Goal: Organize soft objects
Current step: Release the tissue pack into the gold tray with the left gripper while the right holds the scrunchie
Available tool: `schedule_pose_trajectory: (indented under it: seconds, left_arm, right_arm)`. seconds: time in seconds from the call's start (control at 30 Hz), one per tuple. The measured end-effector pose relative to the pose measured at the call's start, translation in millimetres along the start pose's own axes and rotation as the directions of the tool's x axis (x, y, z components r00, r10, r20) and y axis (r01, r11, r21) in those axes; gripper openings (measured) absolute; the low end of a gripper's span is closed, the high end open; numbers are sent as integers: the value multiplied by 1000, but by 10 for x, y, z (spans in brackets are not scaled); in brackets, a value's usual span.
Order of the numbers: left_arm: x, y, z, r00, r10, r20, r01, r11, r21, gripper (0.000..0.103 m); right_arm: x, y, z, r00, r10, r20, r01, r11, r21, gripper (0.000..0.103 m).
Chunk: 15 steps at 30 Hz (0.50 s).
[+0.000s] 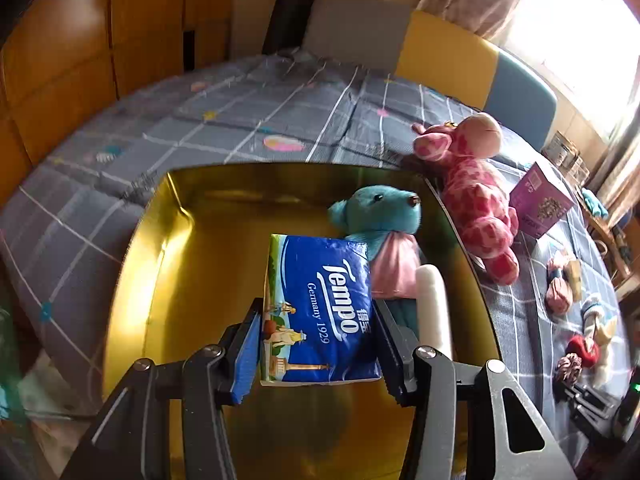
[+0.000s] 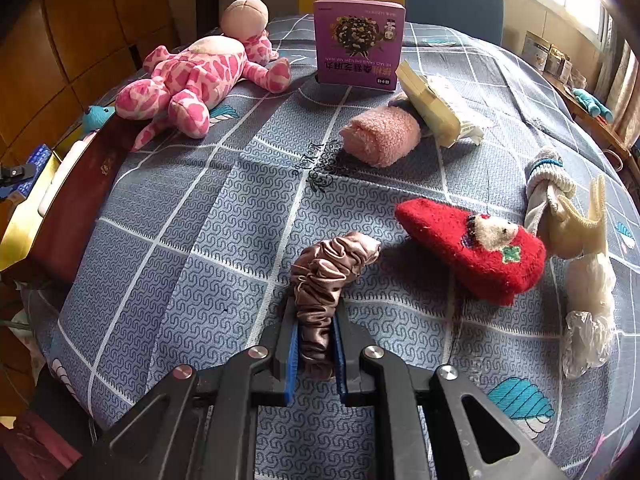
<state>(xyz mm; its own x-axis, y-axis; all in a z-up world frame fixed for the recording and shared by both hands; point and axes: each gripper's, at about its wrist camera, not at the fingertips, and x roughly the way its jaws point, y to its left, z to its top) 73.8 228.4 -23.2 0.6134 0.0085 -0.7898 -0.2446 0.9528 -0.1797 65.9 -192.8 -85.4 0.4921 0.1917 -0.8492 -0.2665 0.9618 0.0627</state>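
My left gripper (image 1: 318,320) is shut on a blue Tempo tissue pack (image 1: 320,308) and holds it over the gold-lined box (image 1: 168,264). A teal teddy bear (image 1: 380,208) with a pink cloth and a white roll (image 1: 434,304) lie in the box at its right side. My right gripper (image 2: 316,320) is shut on a dusty-pink satin scrunchie (image 2: 328,268) just above the bedspread. On the bed lie a pink spotted plush giraffe (image 2: 200,76), a pink fluffy rolled sock (image 2: 380,136), a red fuzzy sock (image 2: 476,248) and a knotted grey-white sock (image 2: 548,184).
A purple carton (image 2: 358,44) stands at the back of the bed, a cream packet (image 2: 436,108) beside it. Clear plastic gloves (image 2: 588,312) and a cream rubber glove (image 2: 580,220) lie at the right. The box's dark red outer wall (image 2: 88,184) stands at the bed's left edge.
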Motion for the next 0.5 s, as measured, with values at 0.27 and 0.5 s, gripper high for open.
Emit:
schedule_pose_trajectory:
  seconds: [0.27,0.5]
  left_arm:
    - [444,190,258,996,-2,-85,-6,997,-83,52]
    - [803,190,453,993,23,-119,-32,997,-70,53]
  right_arm:
    - [-5,-11,3,1000,4,2,-4,1000,13,14]
    - [-5,-27,12,1000,9,4,-9,1000,29,14]
